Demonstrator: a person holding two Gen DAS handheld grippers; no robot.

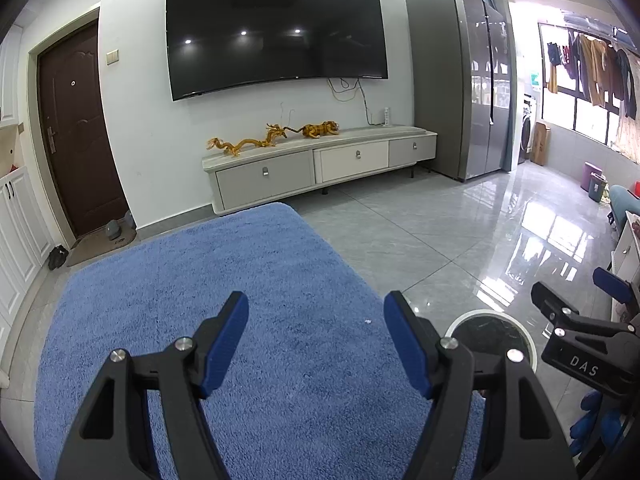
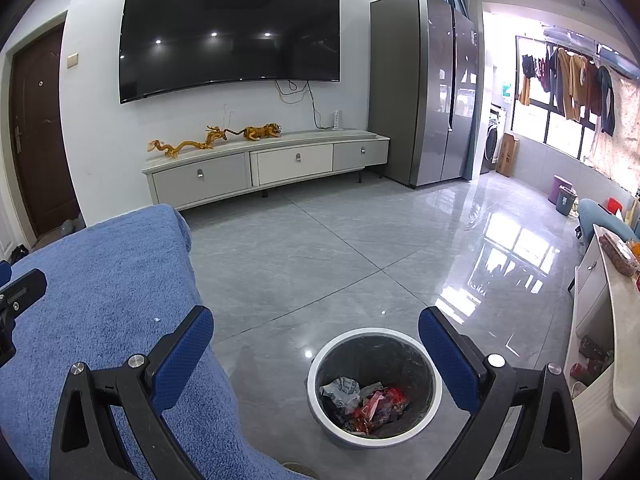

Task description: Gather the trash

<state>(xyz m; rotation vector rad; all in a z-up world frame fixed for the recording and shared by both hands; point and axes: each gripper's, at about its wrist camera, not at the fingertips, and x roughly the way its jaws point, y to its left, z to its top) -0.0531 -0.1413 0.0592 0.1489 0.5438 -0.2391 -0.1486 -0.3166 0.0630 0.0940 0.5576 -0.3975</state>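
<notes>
Both claws are spread wide with nothing between the pads. The left gripper (image 1: 316, 320) hangs over a fuzzy blue cloth (image 1: 208, 300) that covers a raised surface, and there's only blue pile in the gap. One tiny white speck (image 1: 367, 322) sits on the cloth just ahead of its tips, around 12 o'clock; too small to say what it is.

The right gripper (image 2: 316, 336) is over the grey tiled floor (image 2: 320, 248), jaws open just as far, framing the trash bin (image 2: 434, 380) at about 6 o'clock in its view. The bin is round with a white rim and a dark liner, standing on the floor just beside the edge of the blue cloth. Inside it lies the trash (image 2: 366, 402): a crumpled grey-white wrapper plus some red and pink packets.

From the left camera the same bin peeks out at about 4 o'clock, behind the left gripper's right finger, with the right gripper showing further right. Far wall at 12 o'clock has a big TV (image 1: 276, 36) over a low cabinet (image 1: 320, 164).
</notes>
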